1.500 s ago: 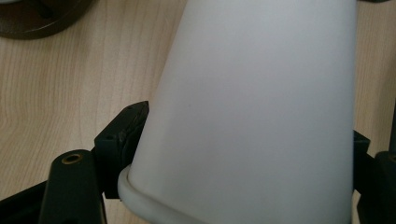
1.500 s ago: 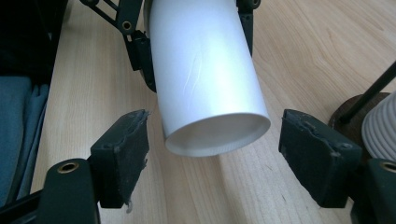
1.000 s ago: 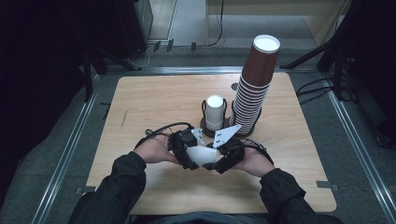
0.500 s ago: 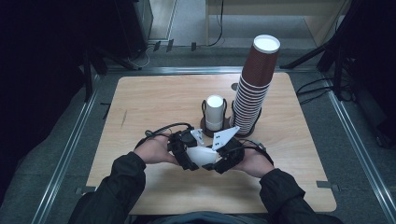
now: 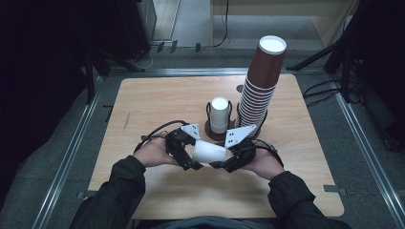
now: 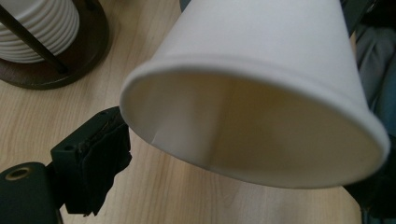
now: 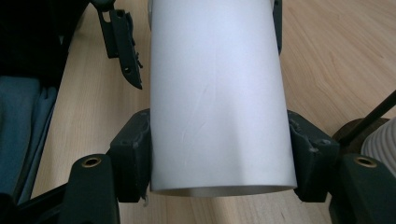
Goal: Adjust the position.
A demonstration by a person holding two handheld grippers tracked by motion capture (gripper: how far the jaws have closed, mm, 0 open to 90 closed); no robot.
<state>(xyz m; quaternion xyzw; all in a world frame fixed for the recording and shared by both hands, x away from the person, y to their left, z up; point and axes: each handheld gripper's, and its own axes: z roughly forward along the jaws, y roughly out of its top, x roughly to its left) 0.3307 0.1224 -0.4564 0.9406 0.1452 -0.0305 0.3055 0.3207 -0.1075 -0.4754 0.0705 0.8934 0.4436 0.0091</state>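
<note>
I hold one white paper cup [image 5: 209, 152] level between my two grippers, just above the table [image 5: 157, 102]. Its long axis runs from nine to three o'clock in the high view, the wide mouth toward my left gripper [image 5: 184, 153] at nine and the narrow base toward my right gripper [image 5: 228, 160] at three.

My right gripper is clamped on the cup's body, a pad pressing each side. My left gripper's jaws have just been opening and stand off the rim, released.

So the right hand carries it alone. I count one loose cup, one white stack [image 5: 219, 114] in a holder [image 5: 208, 128] at twelve, and one tall brown stack [image 5: 260, 81] at one o'clock.
</note>
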